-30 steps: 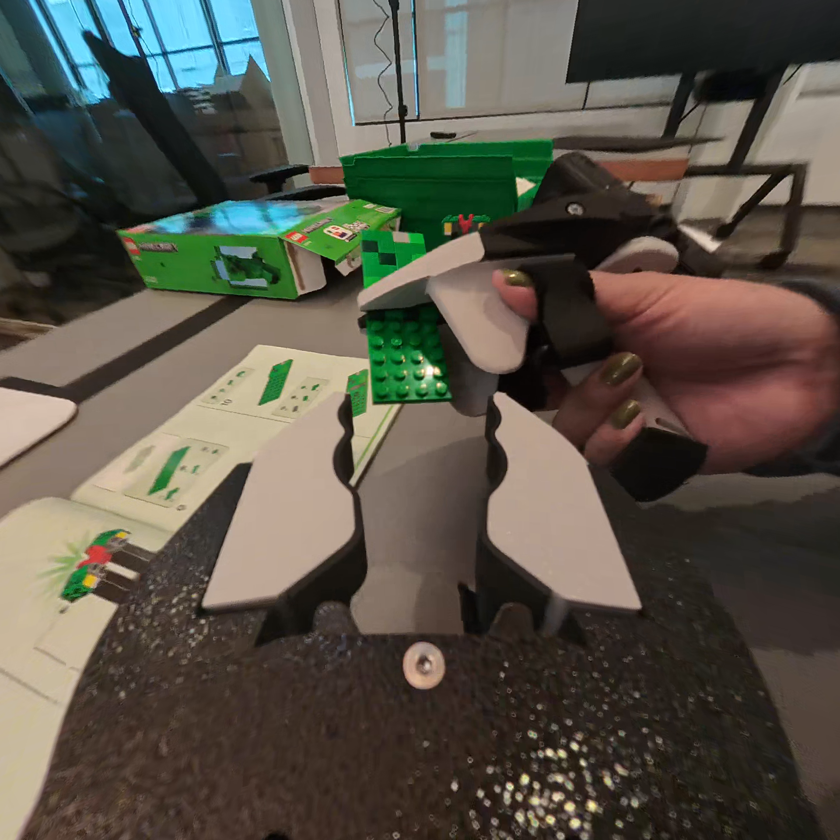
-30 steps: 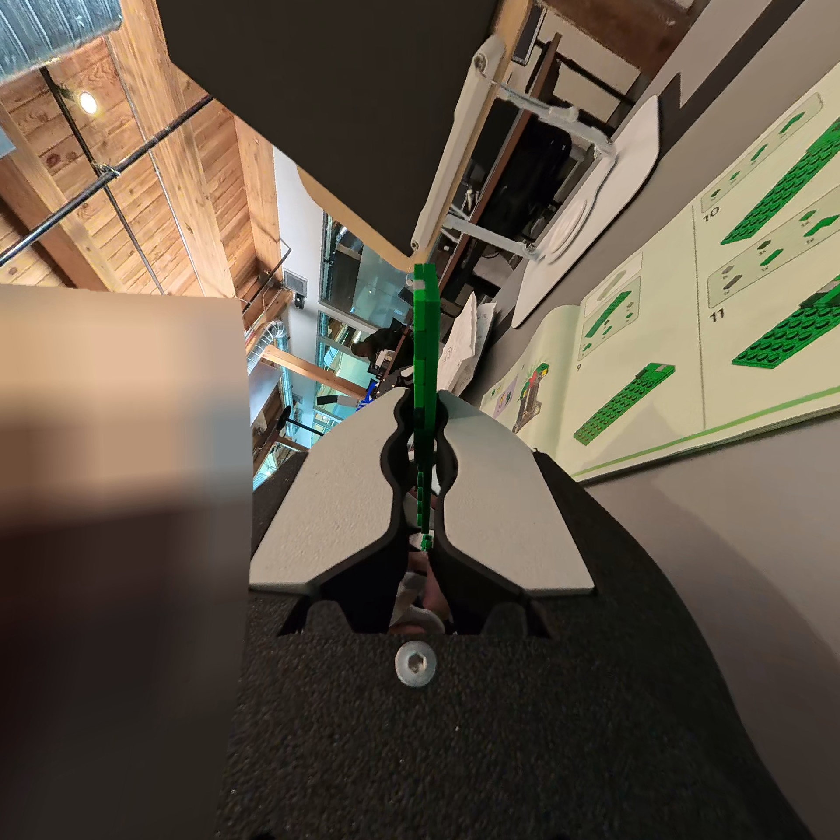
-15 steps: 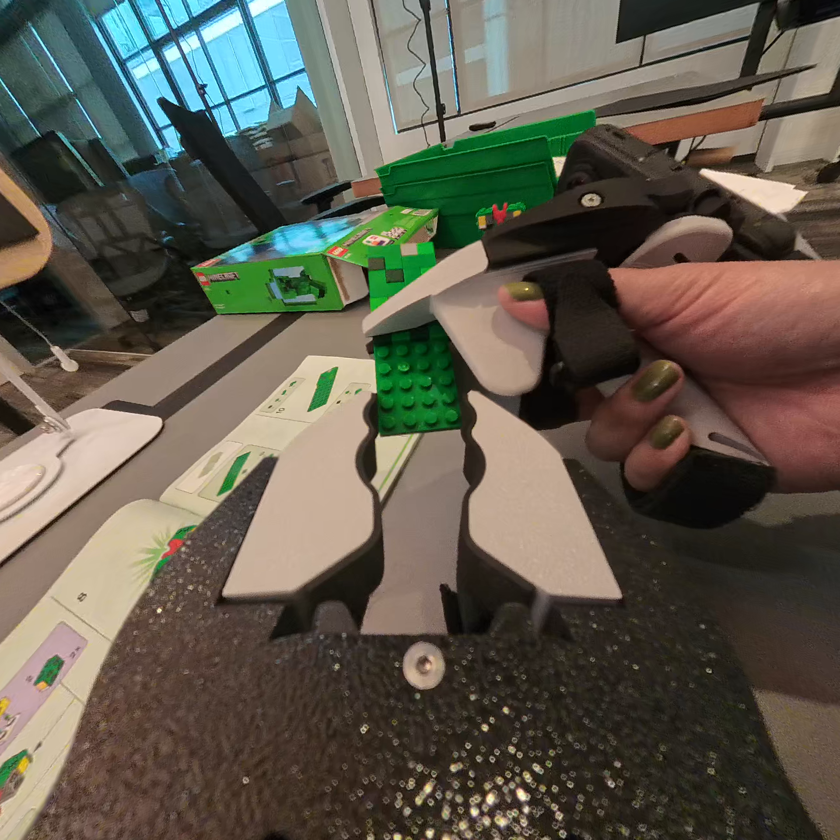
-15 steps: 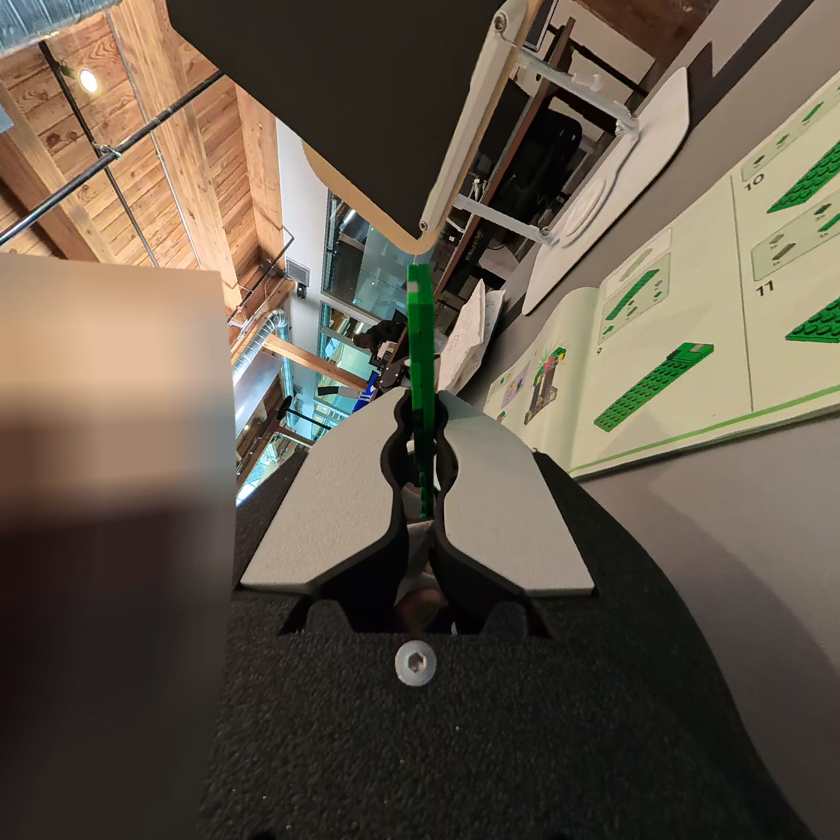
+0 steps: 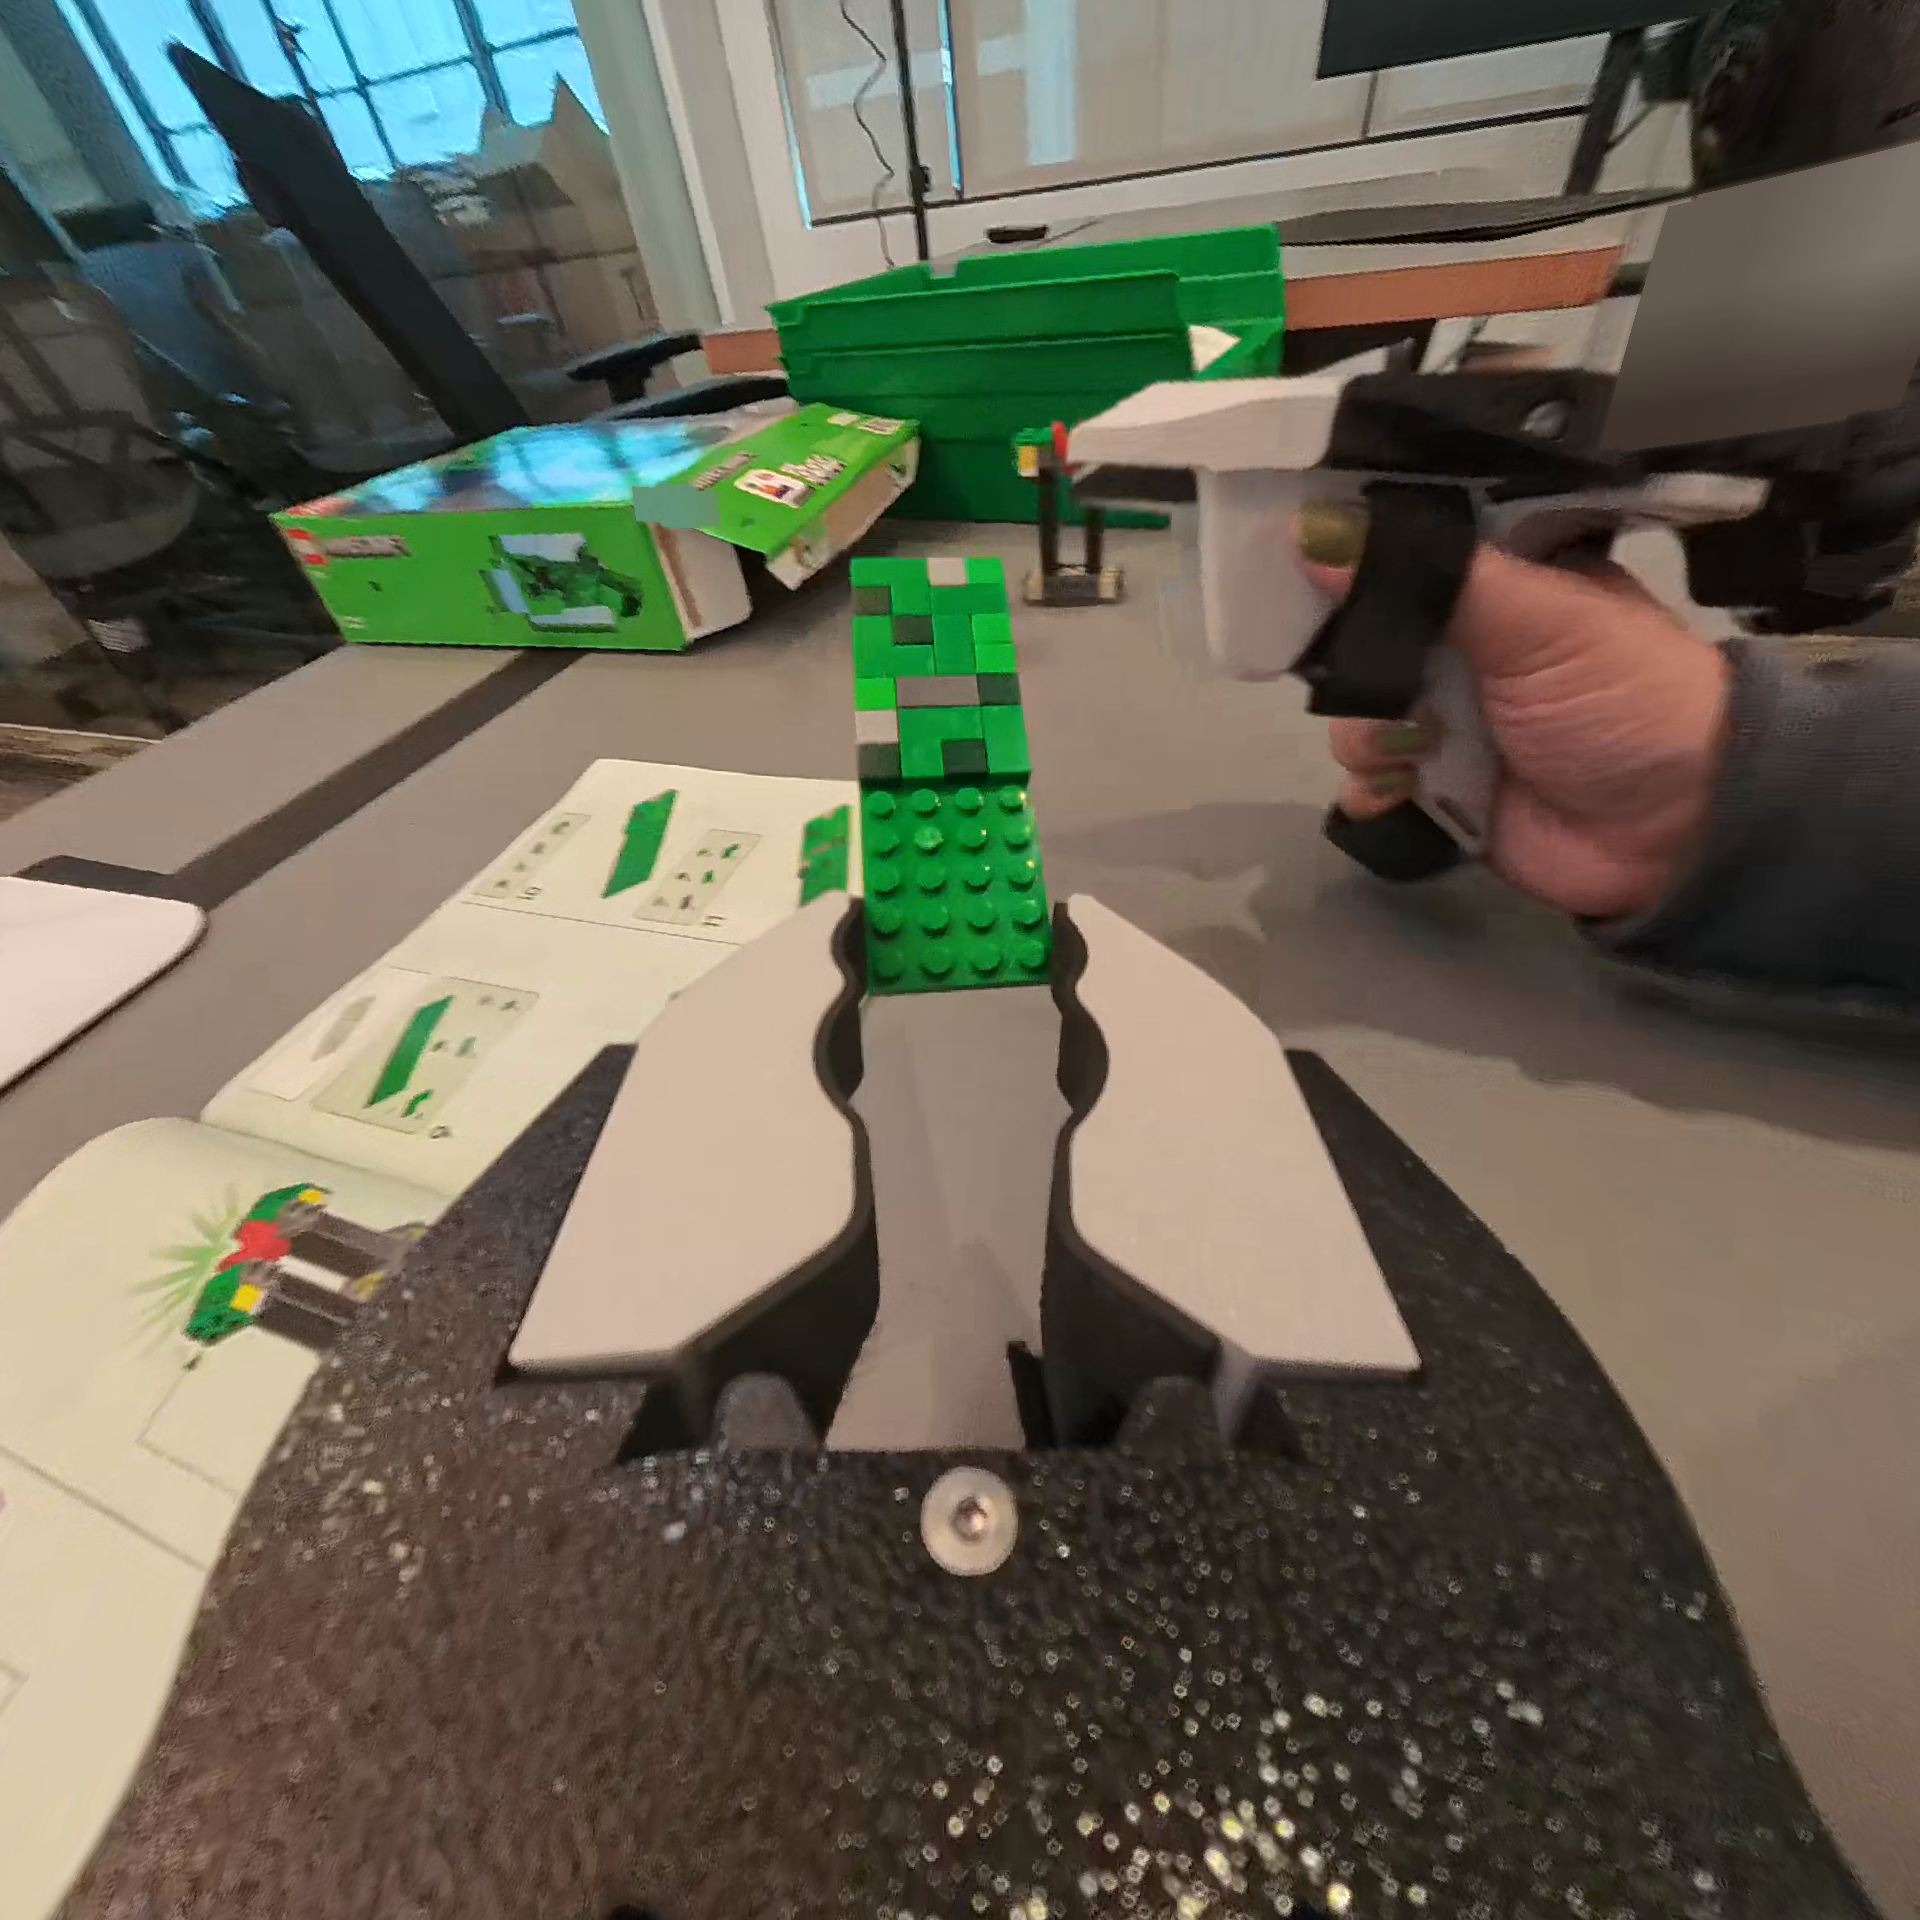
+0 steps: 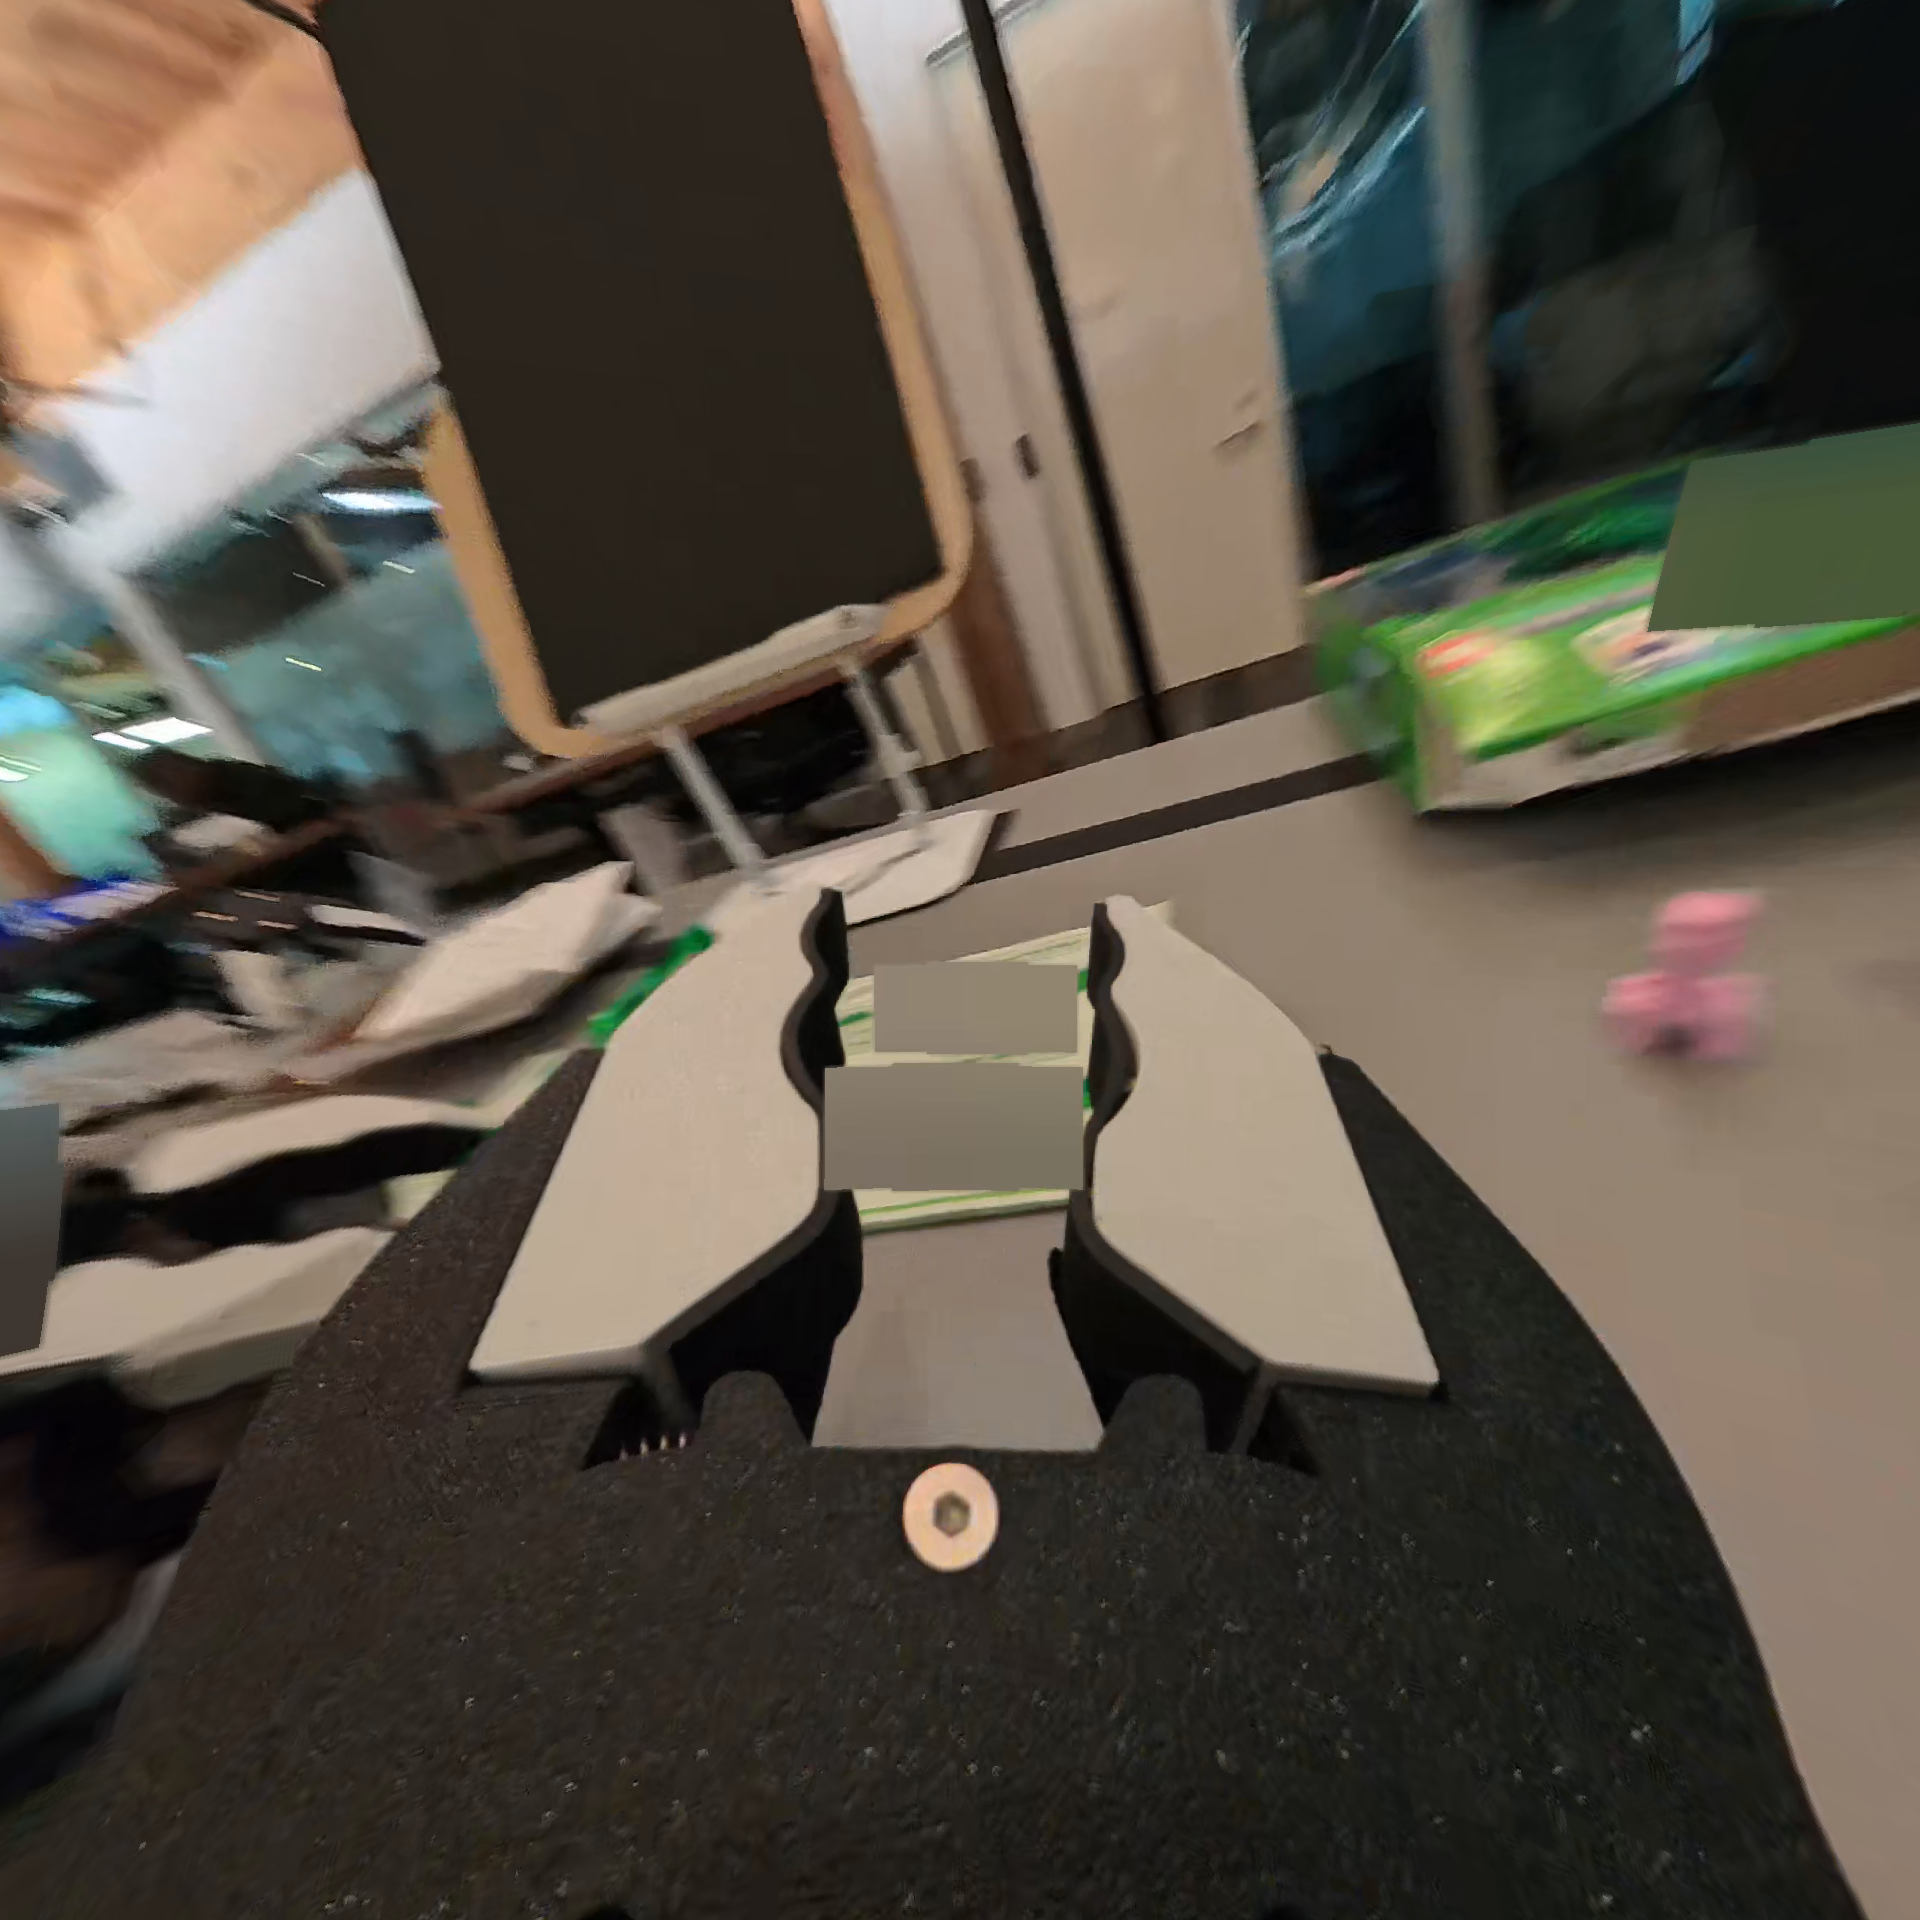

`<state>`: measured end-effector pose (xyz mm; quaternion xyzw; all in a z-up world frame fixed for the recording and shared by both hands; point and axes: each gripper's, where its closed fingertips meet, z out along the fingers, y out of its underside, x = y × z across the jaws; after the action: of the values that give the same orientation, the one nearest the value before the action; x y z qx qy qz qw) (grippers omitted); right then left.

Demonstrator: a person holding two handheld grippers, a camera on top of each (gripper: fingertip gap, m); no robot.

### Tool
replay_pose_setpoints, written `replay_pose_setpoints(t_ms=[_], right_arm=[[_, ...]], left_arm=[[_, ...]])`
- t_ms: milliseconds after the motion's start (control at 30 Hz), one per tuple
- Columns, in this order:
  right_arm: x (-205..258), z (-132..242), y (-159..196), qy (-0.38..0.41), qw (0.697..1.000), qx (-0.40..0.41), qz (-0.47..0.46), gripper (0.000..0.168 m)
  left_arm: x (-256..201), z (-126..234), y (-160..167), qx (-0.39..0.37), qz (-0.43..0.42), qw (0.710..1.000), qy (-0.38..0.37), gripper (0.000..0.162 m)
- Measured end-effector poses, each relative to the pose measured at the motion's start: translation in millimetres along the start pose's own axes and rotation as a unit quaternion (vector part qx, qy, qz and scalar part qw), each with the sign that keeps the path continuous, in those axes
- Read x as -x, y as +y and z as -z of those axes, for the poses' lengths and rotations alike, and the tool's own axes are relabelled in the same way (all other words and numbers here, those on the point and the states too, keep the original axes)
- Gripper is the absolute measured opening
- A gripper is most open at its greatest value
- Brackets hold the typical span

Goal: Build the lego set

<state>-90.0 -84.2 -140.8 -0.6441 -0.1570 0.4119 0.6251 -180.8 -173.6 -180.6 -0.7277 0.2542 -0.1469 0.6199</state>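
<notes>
A green studded plate [image 5: 956,894] with a patch of green, grey and black tiles on its far half sticks out forward from my left gripper [image 5: 956,920]. The left fingers press on the two side edges of its near end and hold it above the table. My right gripper [image 6: 961,920] is open and empty, and its view is blurred. In the left wrist view the right gripper [image 5: 1195,436] is held by a hand at the upper right, apart from the plate.
The open instruction booklet [image 5: 468,997] lies on the grey table [image 5: 1455,1143] to the left. A green set box [image 5: 520,551], a green bin [image 5: 1029,332] and a small black-legged build [image 5: 1070,551] stand behind. A pink figure [image 6: 1683,987] stands at the right. From my right tips it is roughly 15 cm to the pink figure [image 6: 1683,987]; from my left, 30 cm.
The right gripper let go of the green plate, opened and drew back to the right. The left gripper closed on the plate's near end and now holds it alone.
</notes>
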Motion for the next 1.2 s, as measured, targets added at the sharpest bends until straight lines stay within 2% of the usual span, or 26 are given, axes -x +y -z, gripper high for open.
replay_pose_setpoints(t_ms=[100, 167, 300, 533, 833, 1133, 1200], right_arm=[[-33, 0, -12, 0.062, 0.991, -0.030, 0.115, 0.039], [-49, -4, -20, 0.093, 0.982, -0.053, 0.153, 0.036], [-56, -24, -29, 0.076, 0.981, -0.074, 0.162, 0.035], [-60, -46, -1, 0.045, 0.988, 0.012, 0.149, 0.035], [-56, -49, 34, 0.049, 0.960, 0.150, 0.233, 0.026], [-56, -47, 22, 0.054, 0.968, 0.104, 0.221, 0.022], [-55, -45, 17, 0.053, 0.970, 0.086, 0.219, 0.022]], left_arm=[[-7, -3, 8, 0.022, 0.013, 0.999, 0.036, 0.033], [-12, -5, 16, 0.045, 0.020, 0.997, 0.058, 0.033], [-17, -8, 28, 0.080, 0.024, 0.993, 0.084, 0.033], [-27, -11, 39, 0.119, -0.005, 0.988, 0.103, 0.034], [-44, -15, 68, 0.219, -0.048, 0.966, 0.133, 0.034], [-40, -17, 74, 0.240, -0.035, 0.962, 0.123, 0.035], [-38, -17, 75, 0.245, -0.021, 0.962, 0.120, 0.053]])
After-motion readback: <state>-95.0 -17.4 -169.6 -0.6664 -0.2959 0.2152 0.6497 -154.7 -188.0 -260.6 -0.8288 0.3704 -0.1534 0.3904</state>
